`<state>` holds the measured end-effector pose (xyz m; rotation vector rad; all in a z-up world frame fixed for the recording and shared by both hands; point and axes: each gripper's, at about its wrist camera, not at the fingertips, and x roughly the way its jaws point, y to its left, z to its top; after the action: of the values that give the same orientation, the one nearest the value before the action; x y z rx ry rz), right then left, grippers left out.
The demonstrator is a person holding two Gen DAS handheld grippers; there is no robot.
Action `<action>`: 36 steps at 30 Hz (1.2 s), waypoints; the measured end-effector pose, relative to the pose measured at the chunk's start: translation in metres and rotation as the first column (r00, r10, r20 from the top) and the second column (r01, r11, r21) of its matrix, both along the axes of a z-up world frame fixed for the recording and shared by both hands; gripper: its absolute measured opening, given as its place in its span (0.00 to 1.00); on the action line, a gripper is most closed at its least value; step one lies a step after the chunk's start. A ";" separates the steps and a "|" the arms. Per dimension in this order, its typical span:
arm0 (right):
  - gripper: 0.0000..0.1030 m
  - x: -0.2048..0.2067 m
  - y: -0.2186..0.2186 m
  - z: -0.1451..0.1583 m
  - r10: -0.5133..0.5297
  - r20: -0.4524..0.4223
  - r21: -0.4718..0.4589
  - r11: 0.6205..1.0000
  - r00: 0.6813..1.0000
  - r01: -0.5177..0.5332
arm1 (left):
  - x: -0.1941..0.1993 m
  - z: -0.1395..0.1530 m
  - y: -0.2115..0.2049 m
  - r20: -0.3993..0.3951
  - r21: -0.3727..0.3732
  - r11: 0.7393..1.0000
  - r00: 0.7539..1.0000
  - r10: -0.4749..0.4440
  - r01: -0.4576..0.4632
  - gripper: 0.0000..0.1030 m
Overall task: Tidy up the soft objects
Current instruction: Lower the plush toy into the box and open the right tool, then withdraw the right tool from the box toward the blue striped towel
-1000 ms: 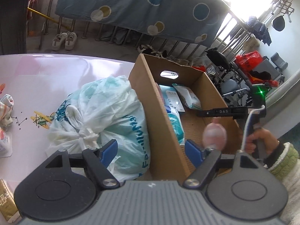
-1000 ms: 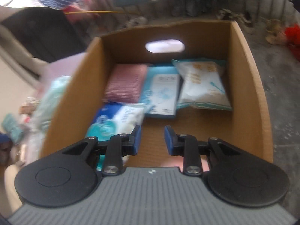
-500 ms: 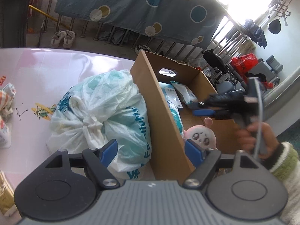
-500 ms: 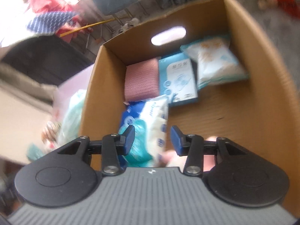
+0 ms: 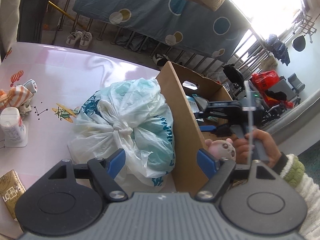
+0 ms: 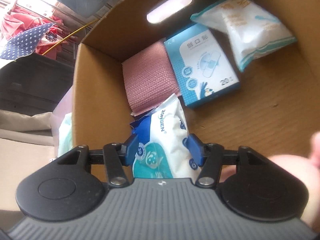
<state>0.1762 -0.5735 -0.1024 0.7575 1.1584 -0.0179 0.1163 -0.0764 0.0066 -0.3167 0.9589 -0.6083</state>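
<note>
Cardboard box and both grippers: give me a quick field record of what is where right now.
box: cardboard box open-topped, on the pink table
inside box: pink knitted cloth, blue carton, white pouch, wipes pack, pink plush toy
beside box: tied plastic bag
left gripper: open, empty, straddling the box's near wall
right gripper: inside the box over the wipes pack, jaws just been opening, pads not pressing it
plush: released, lying near the box's front corner

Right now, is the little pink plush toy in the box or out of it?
In. The pink plush toy sits behind the cardboard box's near wall, and nothing is gripping it.
</note>
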 end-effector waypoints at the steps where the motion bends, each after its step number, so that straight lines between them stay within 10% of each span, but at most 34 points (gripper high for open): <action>1: 0.54 -0.008 -0.003 0.012 0.014 0.020 -0.019 1.000 1.000 -0.013 | -0.001 0.001 0.001 0.004 -0.002 1.000 1.000 -0.001 0.001 0.77; 5: 0.83 -0.045 -0.014 0.057 0.061 0.052 -0.193 0.980 0.997 -0.050 | -0.004 0.002 0.005 0.022 -0.008 1.000 1.000 -0.003 0.003 0.77; 10: 0.89 -0.076 -0.032 0.067 -0.001 -0.072 -0.306 0.952 0.997 -0.021 | -0.010 0.003 0.006 0.028 -0.031 0.999 1.000 -0.010 0.011 0.77; 17: 0.90 -0.083 -0.043 0.017 -0.080 -0.225 -0.237 0.971 0.971 0.025 | -0.022 0.007 0.007 0.038 -0.038 0.999 0.999 -0.020 0.022 0.77; 27: 0.72 -0.068 -0.033 0.033 0.053 -0.006 -0.318 0.947 0.999 -0.052 | -0.020 0.012 0.015 0.040 -0.017 1.000 0.999 0.006 -0.006 0.77; 36: 0.76 -0.021 -0.015 0.026 0.294 0.099 -0.450 0.865 0.951 -0.221 | -0.017 0.007 0.002 0.035 0.029 1.000 0.999 -0.002 0.001 0.77</action>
<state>0.1554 -0.5884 -0.0759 0.1973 1.0387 0.0102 0.0991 -0.0742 0.0134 -0.2792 0.9335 -0.5993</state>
